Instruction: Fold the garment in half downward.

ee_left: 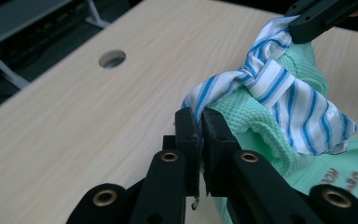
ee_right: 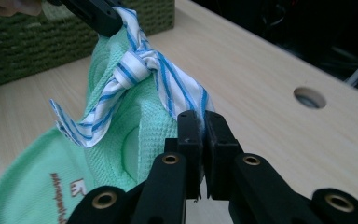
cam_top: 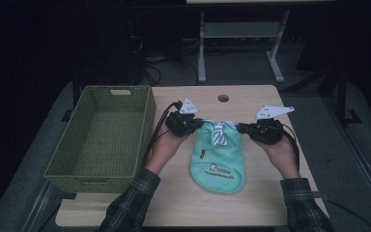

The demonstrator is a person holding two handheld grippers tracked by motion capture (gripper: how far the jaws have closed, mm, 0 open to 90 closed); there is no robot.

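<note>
The green garment (cam_top: 218, 162) lay flat near the middle of the table (cam_top: 251, 203), its long axis running from twelve o'clock to six o'clock in the high view, rounded hem toward the person. At its twelve o'clock end sat a striped collar (cam_top: 220, 131), white with blue, knotted like a small tie at the centre.

The left gripper (cam_top: 189, 124) held the collar's nine o'clock corner; in the left gripper view its jaws were pressed together on the striped cloth (ee_left: 223, 86), with mint knit bunched just beside them. The right gripper (cam_top: 250, 129) held the three o'clock corner; in the right gripper view its jaws were likewise clamped on the striped edge (ee_right: 186, 95). Both grips stood level across the neckline, the collar drawn between them and lifted slightly off the wood. Neither hand was nearer; the hold was symmetrical.

The woven basket (cam_top: 104, 135) stood open at nine o'clock of the garment, its near wall just beside the left forearm. Judged from this layout, any transfer would go toward nine o'clock and must clear the basket's rim. Bare table lay open at six o'clock and three o'clock. A round hole (cam_top: 223, 98) in the table sat at twelve o'clock, apart from the cloth.
</note>
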